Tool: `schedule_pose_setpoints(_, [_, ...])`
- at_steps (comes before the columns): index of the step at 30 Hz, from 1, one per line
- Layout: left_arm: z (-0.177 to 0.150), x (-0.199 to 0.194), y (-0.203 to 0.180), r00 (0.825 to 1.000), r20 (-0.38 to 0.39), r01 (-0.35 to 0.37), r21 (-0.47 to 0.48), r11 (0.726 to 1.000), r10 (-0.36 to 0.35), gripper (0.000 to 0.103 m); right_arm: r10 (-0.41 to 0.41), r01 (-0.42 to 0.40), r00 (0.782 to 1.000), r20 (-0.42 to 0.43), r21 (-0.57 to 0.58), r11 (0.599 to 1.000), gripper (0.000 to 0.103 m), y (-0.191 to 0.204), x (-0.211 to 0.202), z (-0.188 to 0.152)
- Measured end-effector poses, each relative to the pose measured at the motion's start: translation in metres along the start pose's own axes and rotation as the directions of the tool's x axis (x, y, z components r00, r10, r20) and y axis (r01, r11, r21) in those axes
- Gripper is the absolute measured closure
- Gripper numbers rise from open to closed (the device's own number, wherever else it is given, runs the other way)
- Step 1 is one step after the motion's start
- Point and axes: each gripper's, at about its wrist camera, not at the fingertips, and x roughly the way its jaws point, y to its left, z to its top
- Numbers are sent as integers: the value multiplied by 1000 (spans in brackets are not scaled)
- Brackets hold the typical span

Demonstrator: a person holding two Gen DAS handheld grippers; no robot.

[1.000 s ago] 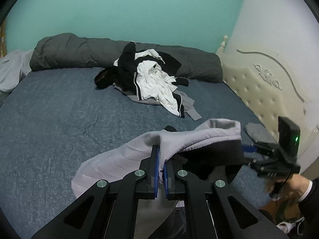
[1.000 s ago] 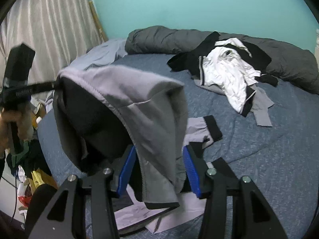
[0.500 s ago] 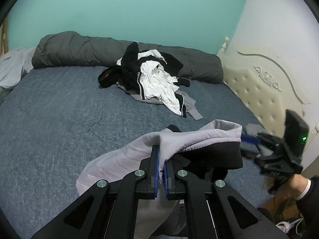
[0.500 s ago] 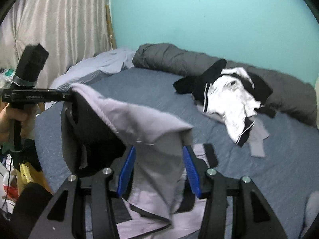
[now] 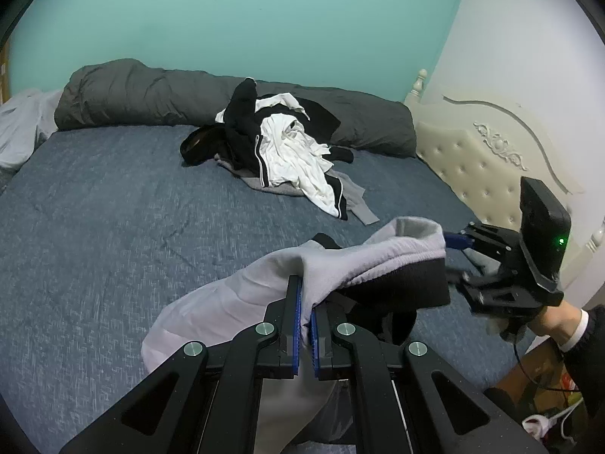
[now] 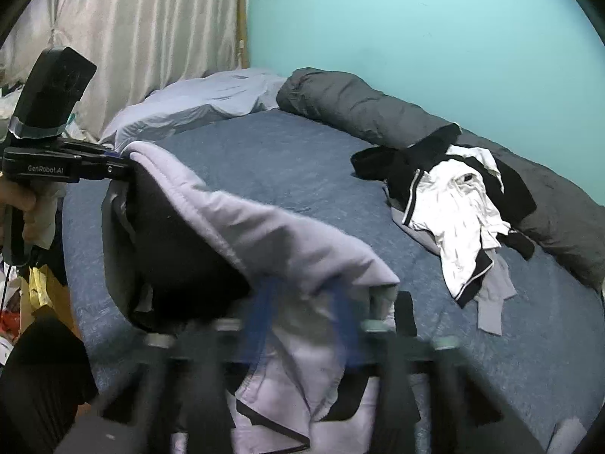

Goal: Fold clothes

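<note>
The left gripper [image 5: 305,316] is clenched on the hem of a pale lilac-grey sweatshirt with black lining [image 5: 340,268], held up above the blue quilted bed [image 5: 113,227]; the right gripper [image 6: 302,325], blurred, has blue jaws spread apart with the fabric draped between them; a black-and-white clothes pile [image 5: 280,151] lies beyond.

The garment [image 5: 340,265] is pale lilac-grey outside with a black lining and black cuffs. The left tongs [image 5: 304,319] are black with blue pads. At 12 o'clock a black, white and grey clothes pile [image 5: 287,151] lies on the mottled slate-blue bed [image 5: 113,208], before a charcoal duvet roll [image 5: 151,98]. The wall [image 5: 264,19] is turquoise, the headboard [image 5: 472,147] cream, and the curtain [image 6: 132,30] beige.
</note>
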Motion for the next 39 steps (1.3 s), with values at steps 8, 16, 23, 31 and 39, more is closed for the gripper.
schedule_pose_setpoints(8, [-6, 1, 5, 1000, -20, -16, 17, 1000, 16, 99, -38, 36, 999, 35, 63, 997, 101, -5, -14, 9])
schedule_pose_setpoints(16, [-23, 3, 7, 997, -68, -26, 34, 999, 28, 93, -83, 77, 996, 45, 114, 991, 101, -11, -24, 20])
schedule_pose_setpoints(23, [-47, 11, 2, 992, -128, -10, 71, 997, 19, 60, -117, 107, 992, 41, 188, 976, 101, -25, -29, 27])
schedule_pose_setpoints(31, [-82, 18, -25, 983, -180, -2, 170, 985, 33, 60, -157, 152, 988, 2, 248, 957, 101, -44, -27, 28])
schedule_pose_setpoints(39, [-114, 39, -19, 966, -244, -47, 157, 987, 85, 60, -158, 152, 987, -4, 290, 945, 101, -57, -29, 25])
